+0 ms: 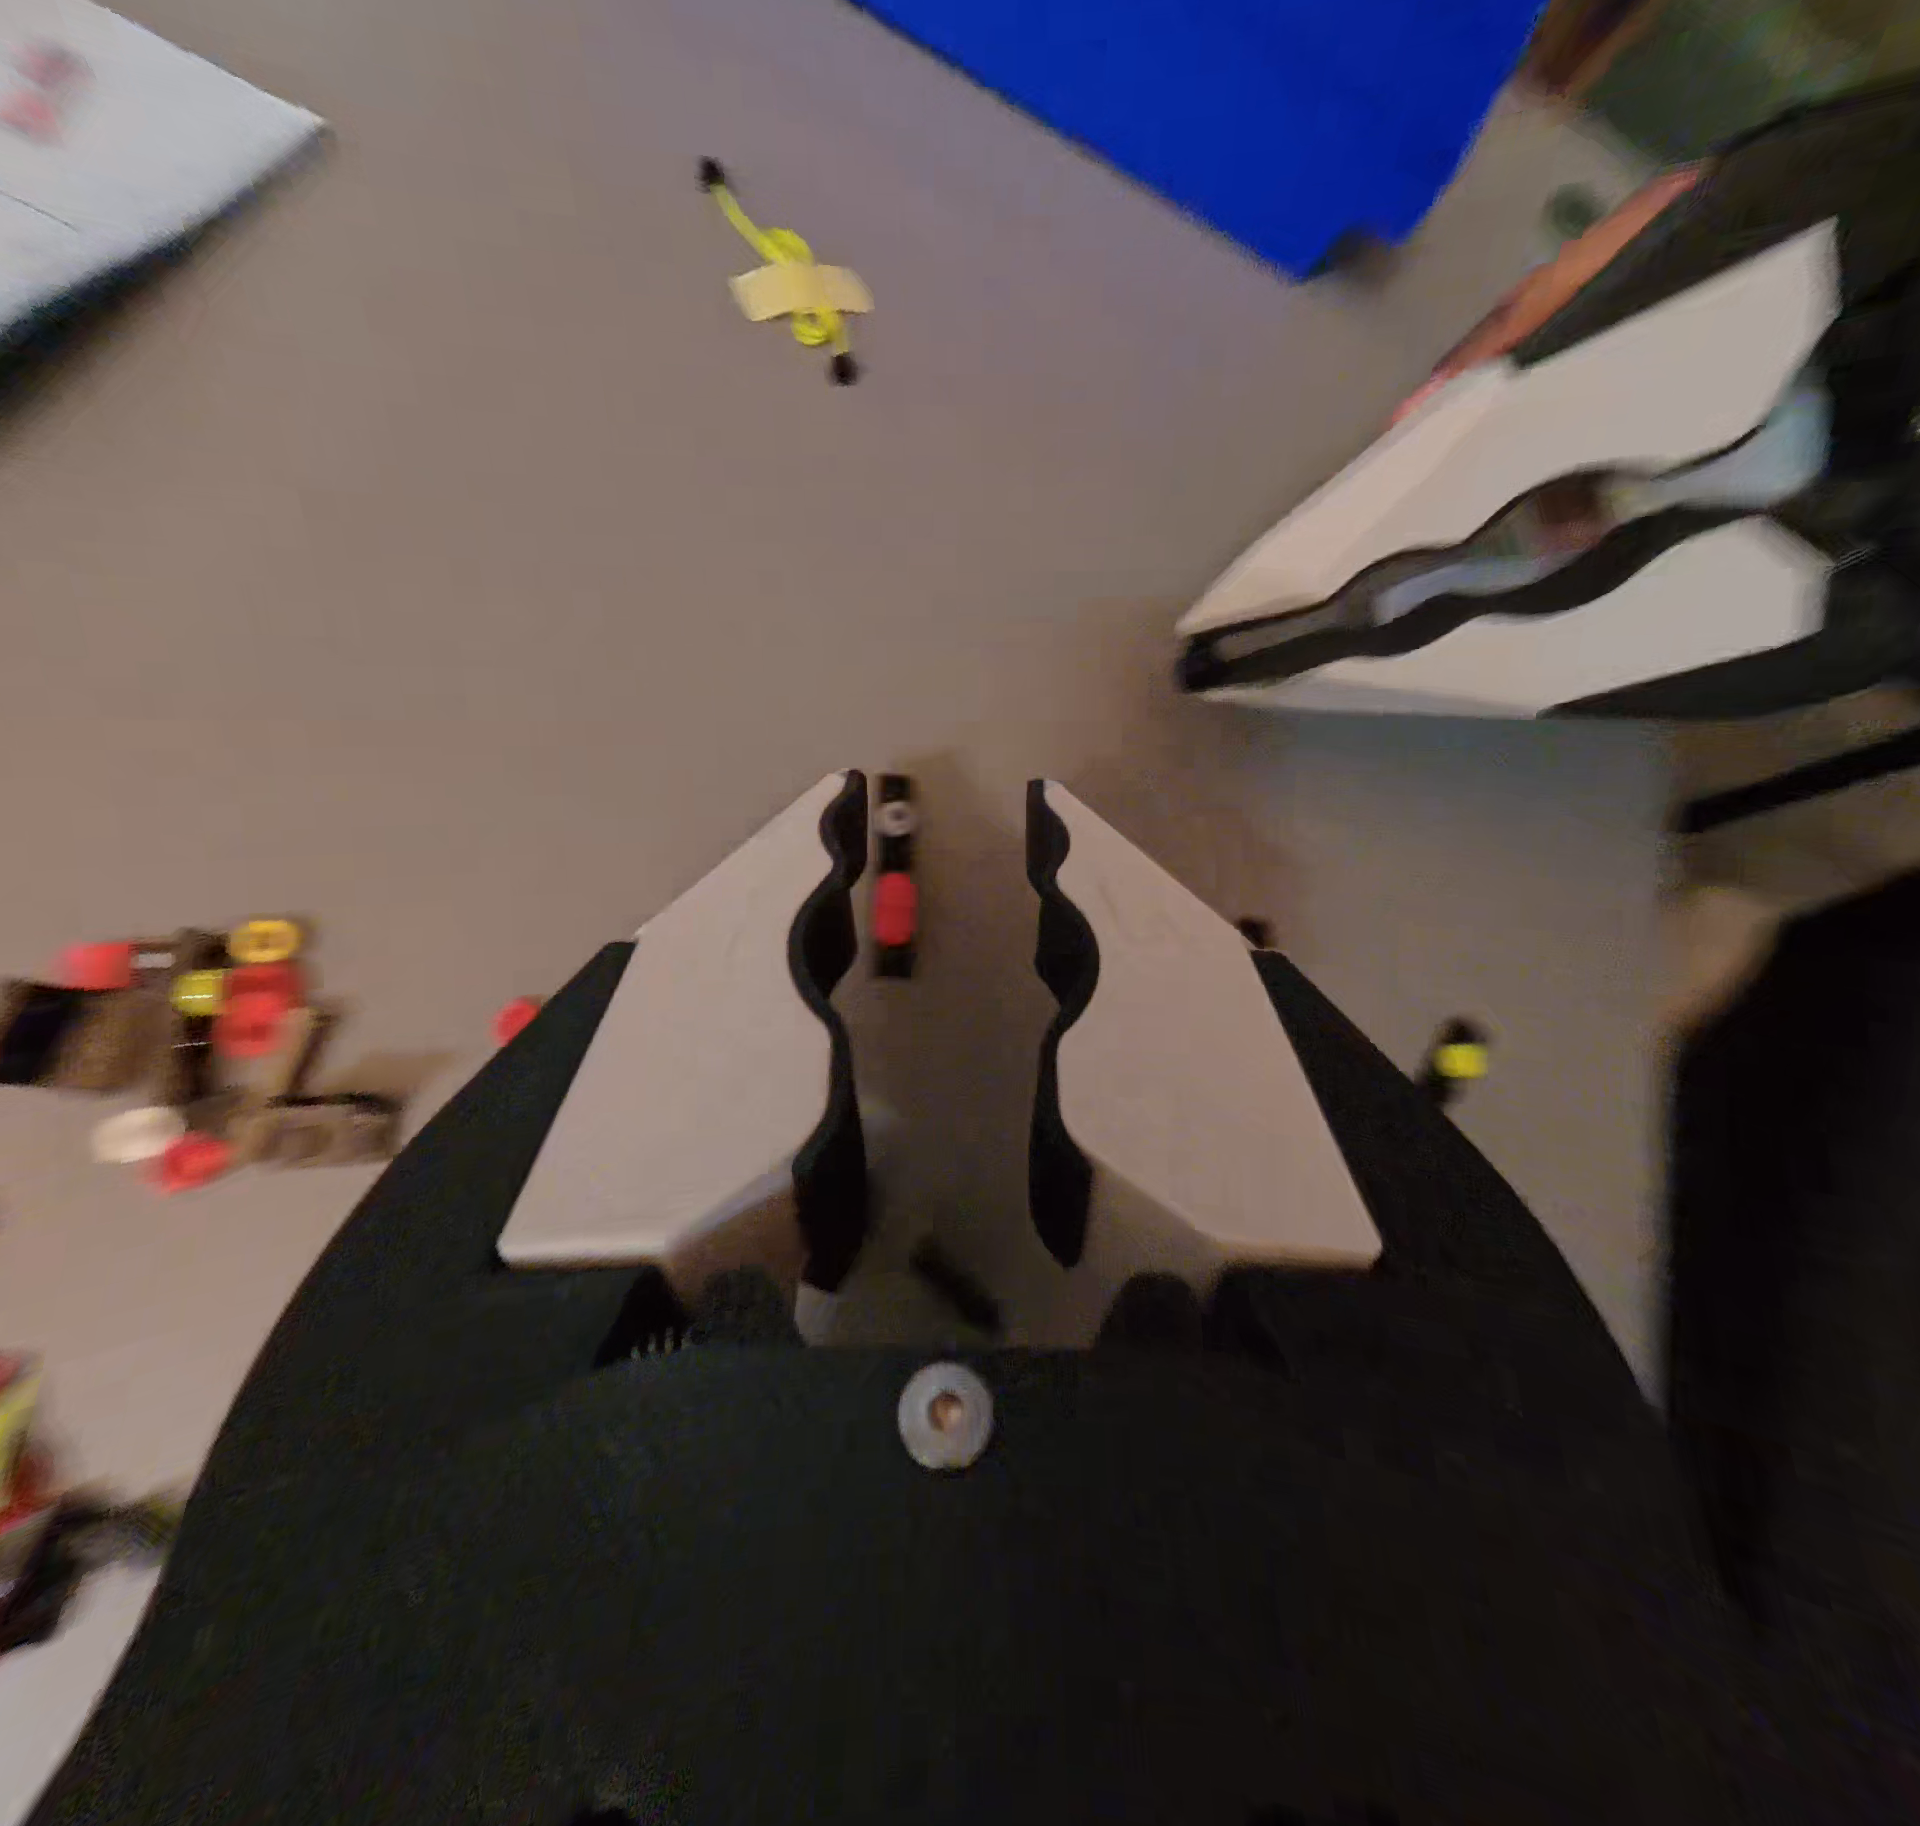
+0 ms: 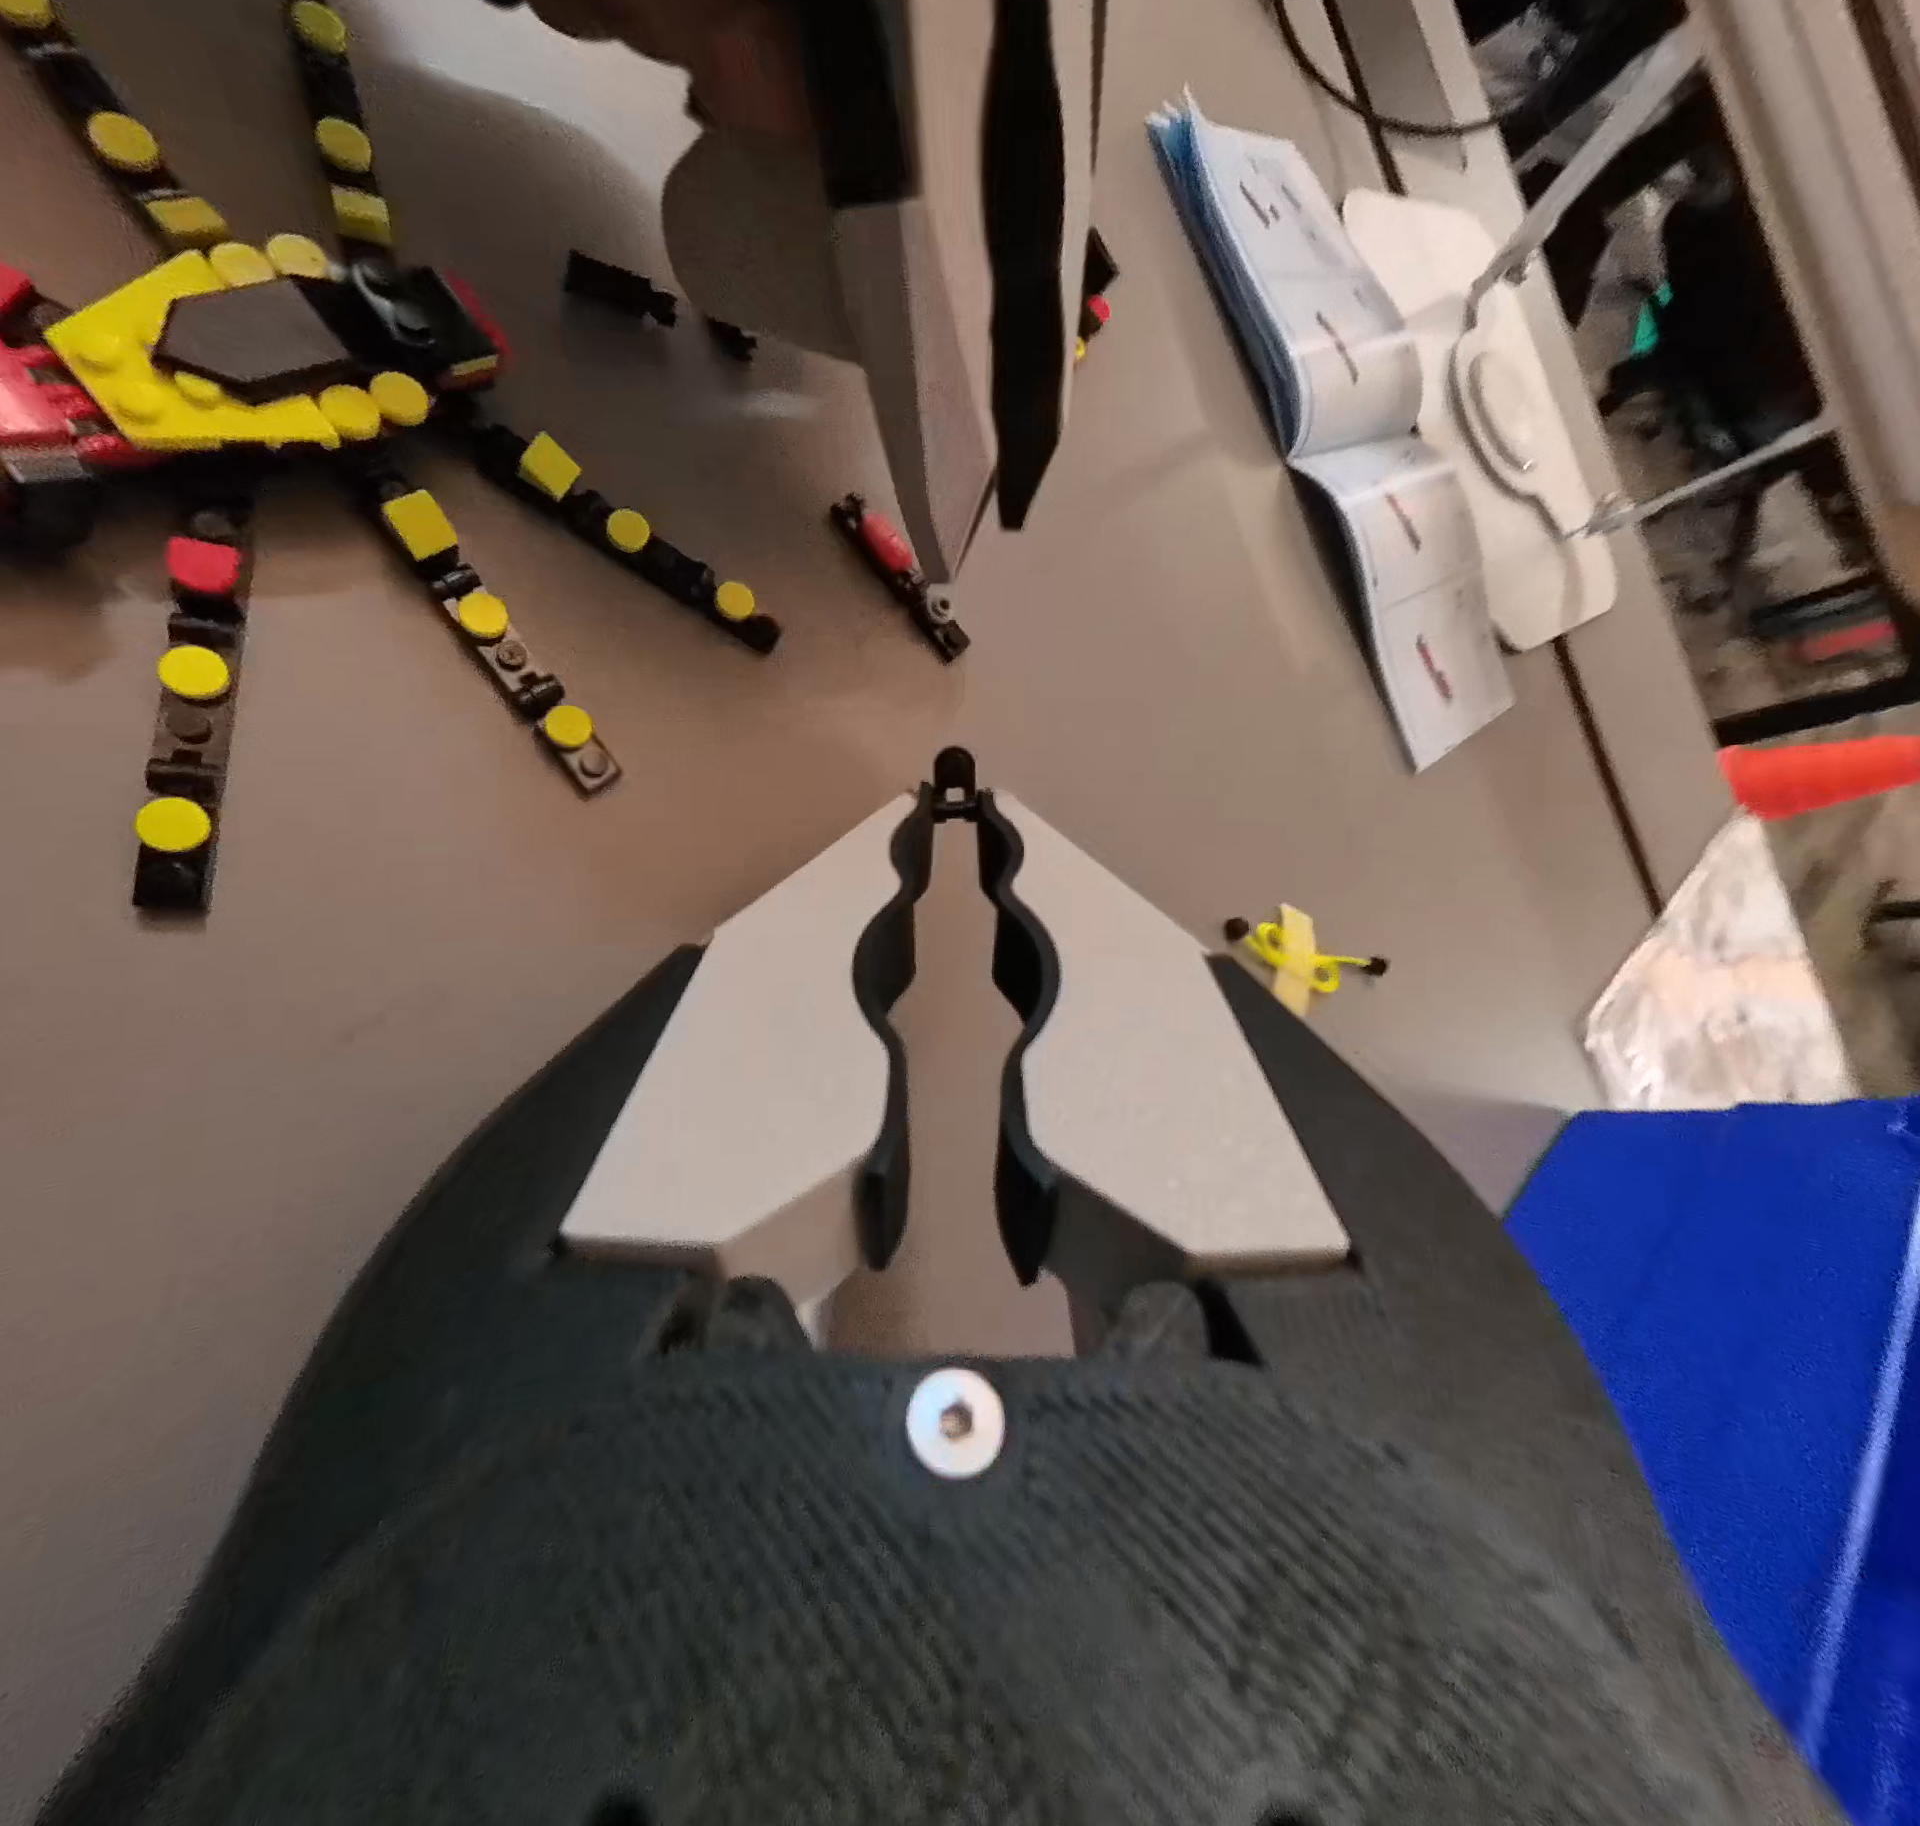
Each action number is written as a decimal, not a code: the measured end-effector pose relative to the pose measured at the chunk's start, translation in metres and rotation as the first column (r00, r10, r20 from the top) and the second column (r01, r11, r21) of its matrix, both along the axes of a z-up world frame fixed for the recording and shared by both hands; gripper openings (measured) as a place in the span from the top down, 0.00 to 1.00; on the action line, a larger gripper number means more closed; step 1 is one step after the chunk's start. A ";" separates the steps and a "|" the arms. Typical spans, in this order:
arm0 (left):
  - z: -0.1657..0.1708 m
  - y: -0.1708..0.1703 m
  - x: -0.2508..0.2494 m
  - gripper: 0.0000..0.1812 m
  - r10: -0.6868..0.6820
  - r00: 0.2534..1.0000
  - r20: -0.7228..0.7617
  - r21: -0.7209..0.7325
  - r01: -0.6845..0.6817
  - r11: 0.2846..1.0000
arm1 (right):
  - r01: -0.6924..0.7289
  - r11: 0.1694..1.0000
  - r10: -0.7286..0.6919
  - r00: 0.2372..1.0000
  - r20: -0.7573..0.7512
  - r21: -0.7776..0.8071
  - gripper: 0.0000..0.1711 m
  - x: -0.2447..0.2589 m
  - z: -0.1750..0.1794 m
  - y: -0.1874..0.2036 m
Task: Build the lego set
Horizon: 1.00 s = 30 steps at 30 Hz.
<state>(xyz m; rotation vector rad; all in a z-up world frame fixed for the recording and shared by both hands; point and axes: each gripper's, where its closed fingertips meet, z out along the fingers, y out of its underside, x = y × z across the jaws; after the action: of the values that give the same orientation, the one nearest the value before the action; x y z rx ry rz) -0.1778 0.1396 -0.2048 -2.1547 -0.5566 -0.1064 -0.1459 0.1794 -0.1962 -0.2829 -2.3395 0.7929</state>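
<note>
In the left wrist view, the left gripper is hanging released over the grey surface, its jaws standing apart around a short black strip that is carrying a red stud and a grey one and lying just beside the left jaw at mid-frame. That strip is looking light, stiff and smooth-sided, so it is likely calling for a pinch across its narrow width near the middle, since a hold at one end may let it swivel or skid. At lower left a blurred model is sitting well apart; a yellow cord taped down is lying in the upper middle, a blue cloth is filling the top, and the right gripper is reaching in from the right edge, near enough to crowd the approach. In the right wrist view, the right gripper is clenching a tiny black clip at its very tips; the piece is looking small and slippery, so the grip is probably precarious. The strip is lying above centre, with the left gripper coming down from the top edge just beside it. The model, yellow and red with black legs spreading out, is occupying the upper left; its legs are looking loosely hinged and easy to knock. Small black bits are lying between it and the left gripper, an open booklet is resting at upper right, and the cord and cloth are sitting at right.
</note>
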 end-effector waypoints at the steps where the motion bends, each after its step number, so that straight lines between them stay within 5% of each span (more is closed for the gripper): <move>1: -0.006 -0.003 -0.005 0.84 0.001 0.997 -0.072 -0.054 -0.004 0.999 | 0.014 1.000 -0.014 1.000 0.026 -0.016 0.96 -0.001 -0.002 0.001; 13: -0.031 0.004 0.004 0.97 -0.086 0.986 -0.144 -0.164 0.062 0.985 | 0.103 0.979 -0.060 0.969 0.241 -0.173 0.96 -0.001 -0.006 0.000; 24: -0.030 0.044 0.046 0.97 -0.472 0.854 -0.218 -0.197 0.435 0.879 | 0.136 0.986 -0.084 0.905 0.417 -0.095 0.96 0.021 -0.034 0.018; 30: -0.031 0.051 0.051 0.96 -0.548 0.815 -0.188 -0.188 0.518 0.835 | 0.119 0.988 -0.064 0.900 0.431 -0.101 0.96 0.021 -0.038 0.018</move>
<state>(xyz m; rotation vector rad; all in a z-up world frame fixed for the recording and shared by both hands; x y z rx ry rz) -0.1266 0.1901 -0.2358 -2.3547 0.2026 -0.1220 -0.1248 0.1978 -0.2337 -0.6789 -2.6590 0.9052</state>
